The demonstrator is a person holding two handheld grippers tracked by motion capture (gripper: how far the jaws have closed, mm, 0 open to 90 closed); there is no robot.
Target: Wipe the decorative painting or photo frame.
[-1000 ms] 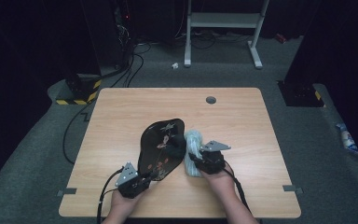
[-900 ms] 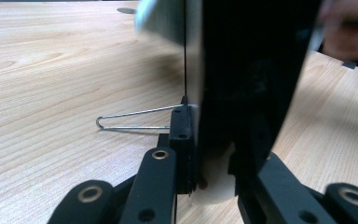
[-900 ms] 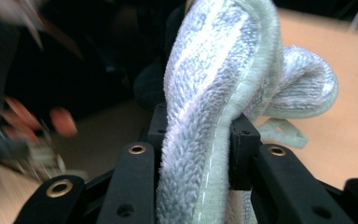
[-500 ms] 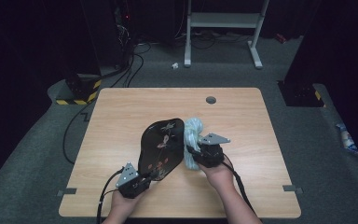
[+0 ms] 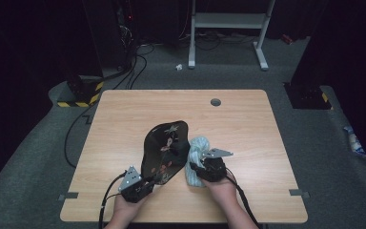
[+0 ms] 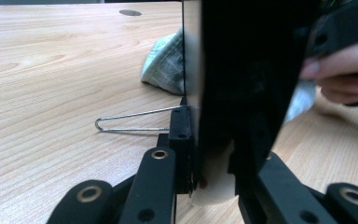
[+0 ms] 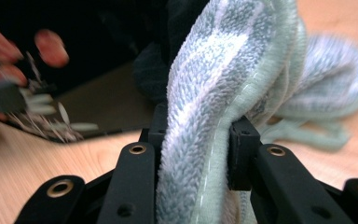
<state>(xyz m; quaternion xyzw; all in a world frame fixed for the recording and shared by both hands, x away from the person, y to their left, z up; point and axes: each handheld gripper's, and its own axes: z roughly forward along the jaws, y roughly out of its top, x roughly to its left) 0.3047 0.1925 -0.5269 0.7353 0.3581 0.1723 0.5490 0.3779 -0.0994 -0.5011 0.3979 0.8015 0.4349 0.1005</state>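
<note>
Gripping black tray (image 5: 166, 151) edge-on with left gripper (image 5: 142, 185), clenched on its near edge; pinching light blue towel (image 5: 198, 160) in right gripper (image 5: 201, 168), touching the tray.

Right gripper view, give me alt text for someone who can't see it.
The right tongs are clamped on a fold of pale blue-green terry cloth, which rises up the middle. Behind it at left stands a glossy black tray with a floral pattern, on a light wooden table.

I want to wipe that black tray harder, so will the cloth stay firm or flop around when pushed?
The cloth probably flops: it folds limply over the right hand-held gripper. Its thick terry pile looks soft and likely grips rather than slides. It seems light, bunched beside the tray.
</note>
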